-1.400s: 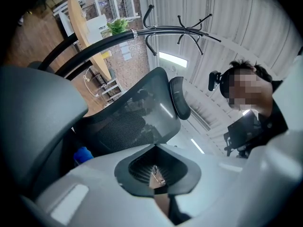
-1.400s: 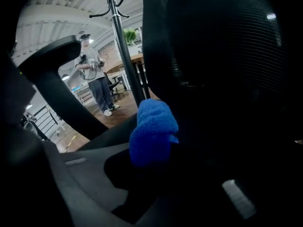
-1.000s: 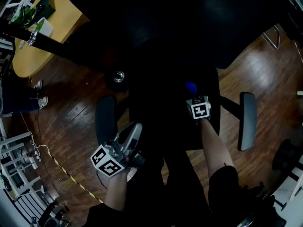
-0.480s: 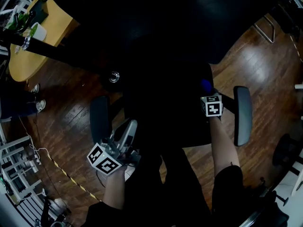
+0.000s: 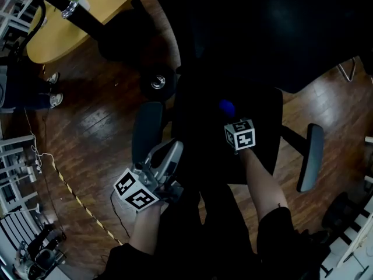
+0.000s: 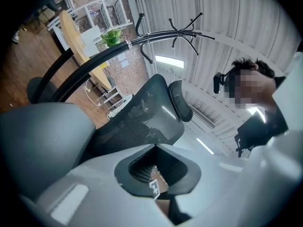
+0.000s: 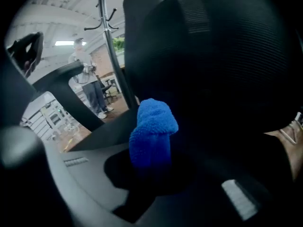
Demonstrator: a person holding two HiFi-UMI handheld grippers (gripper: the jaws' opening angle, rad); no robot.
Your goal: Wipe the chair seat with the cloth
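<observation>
In the head view the black chair seat [image 5: 263, 116] lies below me between its left armrest [image 5: 145, 134] and right armrest [image 5: 309, 156]. My right gripper [image 5: 231, 116] is over the middle of the seat, shut on a blue cloth [image 5: 226, 107] that pokes out ahead of its marker cube. In the right gripper view the cloth [image 7: 152, 131] bulges from the closed jaws of the right gripper [image 7: 151, 167], in front of the black mesh backrest [image 7: 213, 56]. My left gripper [image 5: 168, 154] hangs beside the left armrest. It is shut on nothing [image 6: 157, 170] and points up at the backrest [image 6: 137, 119].
A wooden table [image 5: 76, 22] stands at the far left on the dark wood floor [image 5: 87, 127]. A black coat rack [image 7: 106, 18] rises beside the chair, with a person [image 7: 90, 86] standing behind it. The chair's base hub [image 5: 158, 83] shows near the seat's far left corner.
The right gripper carried the cloth toward the seat's right edge, then back toward the middle. The left gripper stayed by the left armrest. My head view has shifted.
</observation>
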